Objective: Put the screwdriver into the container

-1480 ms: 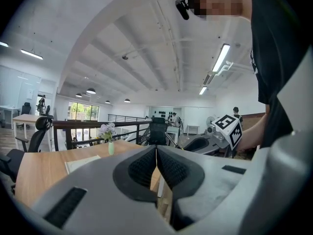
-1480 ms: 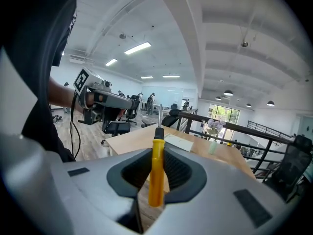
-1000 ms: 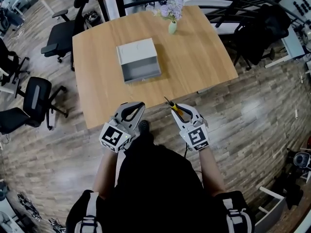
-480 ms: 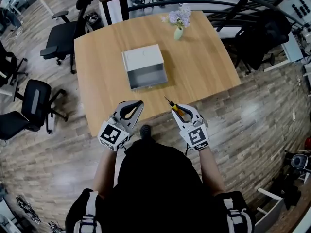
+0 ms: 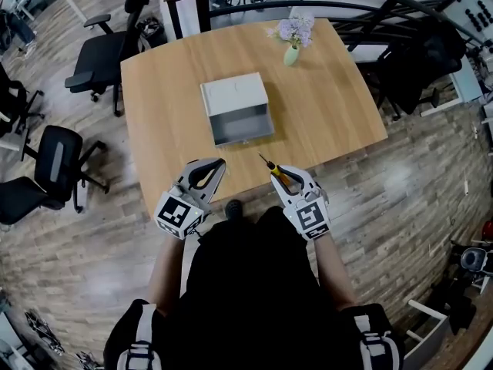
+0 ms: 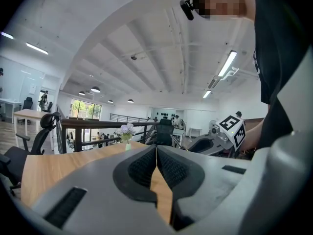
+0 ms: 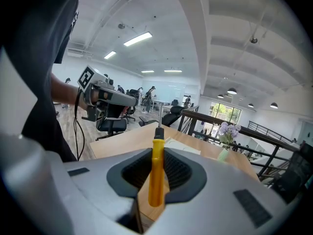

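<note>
the right gripper pinches the yellow screwdriver by its handle above the near worktop edge, apart from the container, the left gripper is pressed together, empty, so carrying and dropping it in are left.

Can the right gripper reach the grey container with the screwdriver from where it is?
Probably yes. The right gripper, shut on the screwdriver, is at the near edge of the table, and only bare wood lies between it and the open container. The flower vase stands well beyond, out of the way.
</note>
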Demonstrator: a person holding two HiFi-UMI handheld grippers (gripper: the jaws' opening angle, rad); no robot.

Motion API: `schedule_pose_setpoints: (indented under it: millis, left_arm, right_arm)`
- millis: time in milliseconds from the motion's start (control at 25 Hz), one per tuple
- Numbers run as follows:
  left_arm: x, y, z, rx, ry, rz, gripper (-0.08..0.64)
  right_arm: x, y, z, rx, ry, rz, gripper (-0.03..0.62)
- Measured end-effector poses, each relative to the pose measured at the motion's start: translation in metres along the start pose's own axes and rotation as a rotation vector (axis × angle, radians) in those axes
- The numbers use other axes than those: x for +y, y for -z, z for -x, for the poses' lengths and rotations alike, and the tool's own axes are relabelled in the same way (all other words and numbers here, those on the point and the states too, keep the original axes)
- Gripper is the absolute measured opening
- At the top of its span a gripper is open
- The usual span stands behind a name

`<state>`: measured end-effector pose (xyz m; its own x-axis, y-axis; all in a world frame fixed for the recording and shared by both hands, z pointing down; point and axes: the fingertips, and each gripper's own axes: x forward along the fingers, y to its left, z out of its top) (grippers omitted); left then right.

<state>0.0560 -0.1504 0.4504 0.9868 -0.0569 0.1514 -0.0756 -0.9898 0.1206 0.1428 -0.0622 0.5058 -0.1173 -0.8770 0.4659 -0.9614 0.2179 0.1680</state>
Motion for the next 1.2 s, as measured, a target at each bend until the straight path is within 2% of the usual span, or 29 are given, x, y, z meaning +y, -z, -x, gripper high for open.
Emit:
schedule_pose_setpoints:
  millis: [280,600,920,1200]
  left_arm:
    - [0.013,0.003,0.0,0.002,-0.041,0.011,0.023]
    - [0.043,0.004,-0.008,-0.006,-0.187,0.037,0.023]
    - [0.07,-0.004,-0.026,-0.002,-0.301,0.046,0.023]
    - [0.085,-0.004,-0.052,-0.007,-0.354,0.074,0.023]
  right_arm:
    - [-0.016,-0.003,-0.018,-0.005,-0.024,0.015,0.086]
    - [-0.041,-0.007,-0.051,-0.019,-0.131,0.083,0.086]
    - [-0.084,-0.013,-0.096,0.007,-0.231,0.215,0.086]
    - [-0.101,-0.003,-0.119,0.035,-0.312,0.257,0.086]
